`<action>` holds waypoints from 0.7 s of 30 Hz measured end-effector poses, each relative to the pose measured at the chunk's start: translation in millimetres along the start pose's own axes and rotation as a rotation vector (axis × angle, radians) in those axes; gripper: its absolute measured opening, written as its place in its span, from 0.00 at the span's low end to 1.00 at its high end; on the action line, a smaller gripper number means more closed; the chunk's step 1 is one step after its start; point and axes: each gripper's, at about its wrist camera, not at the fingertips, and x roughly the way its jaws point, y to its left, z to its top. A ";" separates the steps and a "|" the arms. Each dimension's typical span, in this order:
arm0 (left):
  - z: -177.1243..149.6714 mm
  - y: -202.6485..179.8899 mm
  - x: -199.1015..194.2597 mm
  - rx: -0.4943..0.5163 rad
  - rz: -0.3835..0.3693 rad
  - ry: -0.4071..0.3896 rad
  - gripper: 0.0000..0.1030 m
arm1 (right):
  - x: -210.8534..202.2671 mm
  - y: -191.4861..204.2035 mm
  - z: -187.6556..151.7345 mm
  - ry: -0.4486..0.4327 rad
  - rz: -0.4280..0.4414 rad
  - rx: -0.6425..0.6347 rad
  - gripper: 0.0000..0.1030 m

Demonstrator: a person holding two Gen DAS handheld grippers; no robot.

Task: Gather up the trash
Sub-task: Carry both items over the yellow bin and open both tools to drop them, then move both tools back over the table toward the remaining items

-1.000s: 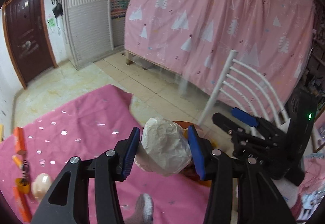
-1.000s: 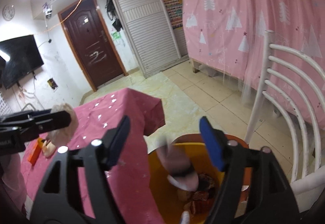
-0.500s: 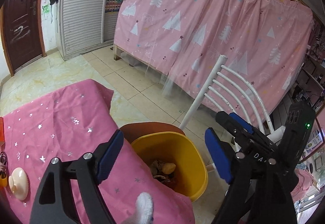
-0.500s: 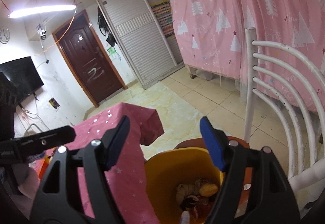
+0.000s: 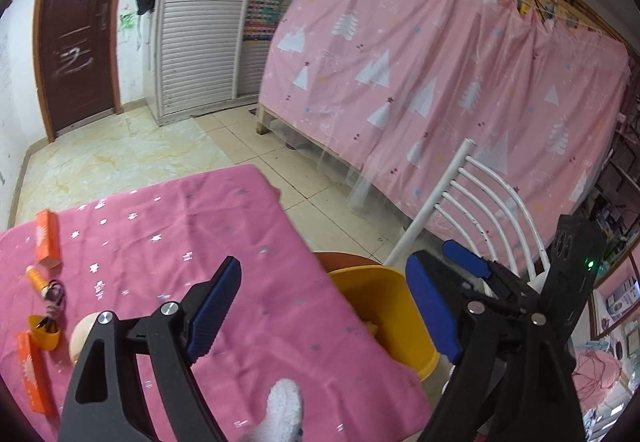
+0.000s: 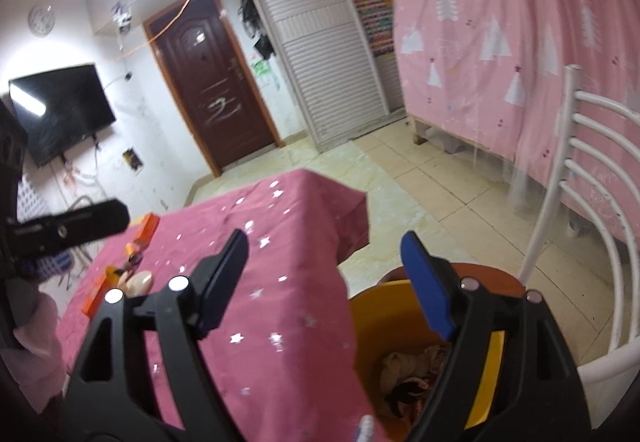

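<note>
A yellow trash bin (image 5: pixel 384 298) stands on the floor at the right edge of the pink-clothed table (image 5: pixel 168 242); in the right wrist view the bin (image 6: pixel 370 322) holds crumpled trash (image 6: pixel 408 366). My left gripper (image 5: pixel 324 306) is open and empty above the table edge and bin. My right gripper (image 6: pixel 326 282) is open and empty over the bin and table corner; it also shows in the left wrist view (image 5: pixel 500 282). On the table's left lie orange boxes (image 5: pixel 47 242), a small yellow cup (image 5: pixel 44 330) and a pale round object (image 5: pixel 82 334).
A white metal chair (image 5: pixel 492 209) stands right behind the bin. A pink curtain (image 5: pixel 440 61) hangs behind it. A brown door (image 6: pixel 216 81) and a white shutter closet (image 6: pixel 320 41) are at the far wall, a TV (image 6: pixel 60 109) on the left wall.
My left gripper opened and let go of the crumpled white paper ball, which is now gone from the jaws. Both grippers have since swung back toward the table.
</note>
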 end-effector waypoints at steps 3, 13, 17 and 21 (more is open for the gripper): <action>-3.5 17.6 -11.6 -0.022 0.016 -0.015 0.75 | 9.3 16.4 -0.6 0.024 0.019 -0.029 0.73; -21.9 90.8 -52.0 -0.085 0.158 -0.054 0.75 | 40.8 87.7 -9.3 0.109 0.096 -0.163 0.79; -29.2 118.5 -66.5 -0.102 0.225 -0.060 0.75 | 54.5 115.9 -17.1 0.148 0.127 -0.216 0.79; -36.0 145.1 -78.0 -0.112 0.291 -0.060 0.76 | 67.7 144.4 -26.6 0.191 0.160 -0.265 0.81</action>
